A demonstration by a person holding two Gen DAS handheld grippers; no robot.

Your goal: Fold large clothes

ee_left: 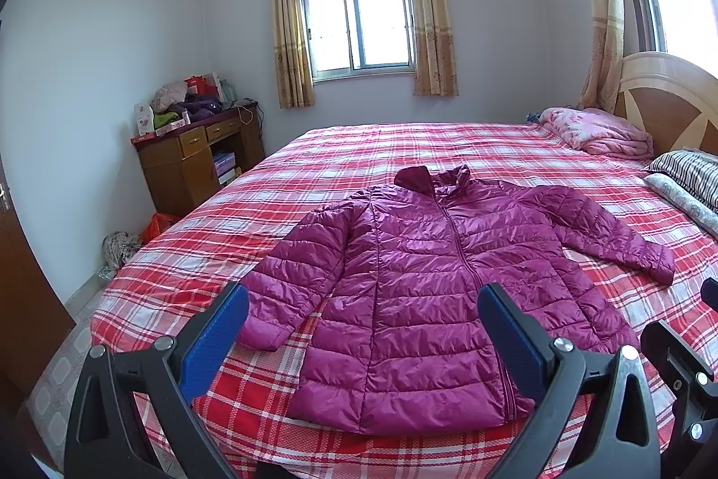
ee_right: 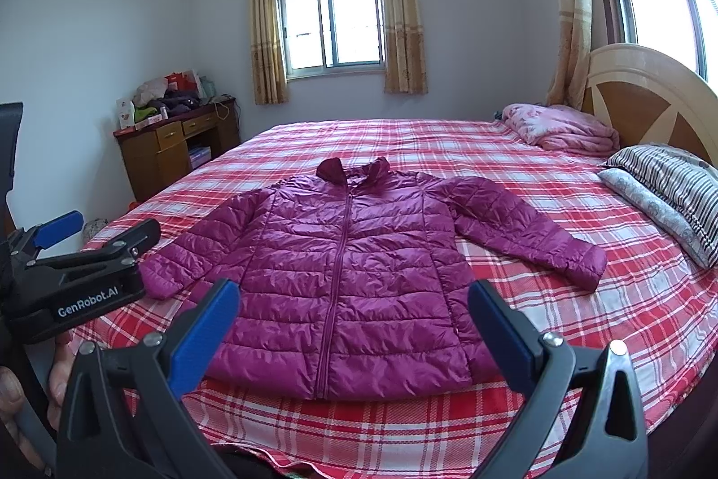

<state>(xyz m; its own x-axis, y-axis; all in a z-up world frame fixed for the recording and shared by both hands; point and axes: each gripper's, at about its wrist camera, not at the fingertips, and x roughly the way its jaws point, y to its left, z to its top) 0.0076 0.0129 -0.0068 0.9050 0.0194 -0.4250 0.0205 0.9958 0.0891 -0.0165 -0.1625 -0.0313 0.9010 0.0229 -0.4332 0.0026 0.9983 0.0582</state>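
Left wrist: quilted, glossy magenta jacket (ee_left: 431,281) flat on plaid bedsheet (ee_left: 359,151).

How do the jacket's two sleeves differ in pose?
On the jacket, the left sleeve lies close along the body, its cuff near the left gripper. The right sleeve angles outward, well clear of the body, cuff on bare bedspread. Both lie flat, unfolded; the right gripper is open, touching neither.

**Bed surface and items on it**

The bed (ee_right: 448,147) is covered by a red-and-white plaid sheet. 1 magenta quilted jacket (ee_right: 350,268) lies flat on it, zipped, sleeves spread. At the headboard end: 1 folded pink blanket (ee_right: 561,129), 1 striped pillow (ee_right: 673,182) and 1 pale patterned pillow (ee_right: 650,205) beside it.
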